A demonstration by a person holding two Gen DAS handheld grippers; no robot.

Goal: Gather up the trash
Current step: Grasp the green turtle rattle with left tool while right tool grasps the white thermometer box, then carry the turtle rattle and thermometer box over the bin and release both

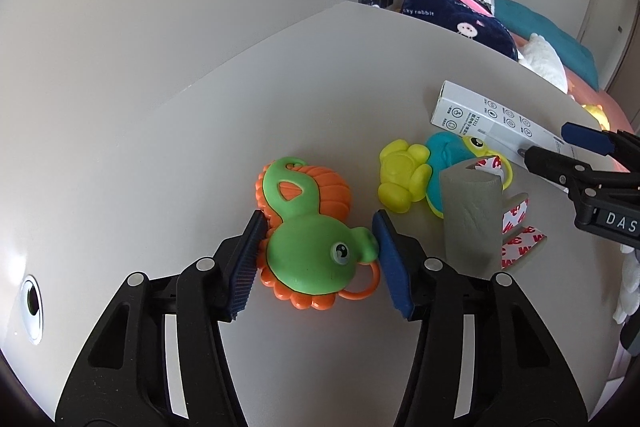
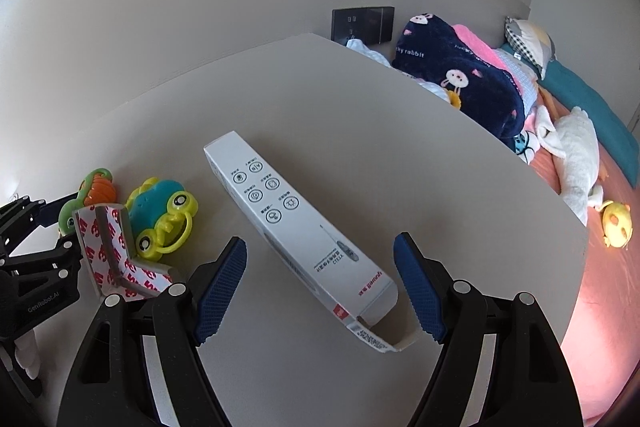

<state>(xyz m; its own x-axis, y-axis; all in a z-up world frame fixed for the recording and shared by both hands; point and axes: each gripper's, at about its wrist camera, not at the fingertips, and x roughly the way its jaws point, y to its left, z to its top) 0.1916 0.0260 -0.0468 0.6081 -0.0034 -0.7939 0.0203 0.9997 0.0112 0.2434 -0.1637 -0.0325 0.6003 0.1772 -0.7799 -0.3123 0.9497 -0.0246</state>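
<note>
The white box (image 2: 298,239) lies flat on the grey table (image 2: 360,115), long and slim, its near end flap open. It runs from far left to near right between the right gripper's (image 2: 320,287) fingers, which stand wide apart and touch nothing. In the left wrist view the box (image 1: 492,119) sits at the far right, with the right gripper (image 1: 560,151) reaching in over it.

Left of the box lies a blue frog toy (image 2: 162,215), and just near it a grey corner guard (image 2: 108,251) with red-printed tape backing. In the left view the guard (image 1: 472,215) stands upright, touching the frog (image 1: 440,163).

Further left lies a green and orange toy (image 1: 312,239). The left gripper (image 1: 316,251) straddles it, its blue pads (image 1: 394,263) at either side of the toy; whether they press it I cannot tell.

Beyond the table's right edge is a bed with a navy blanket (image 2: 460,79).
</note>
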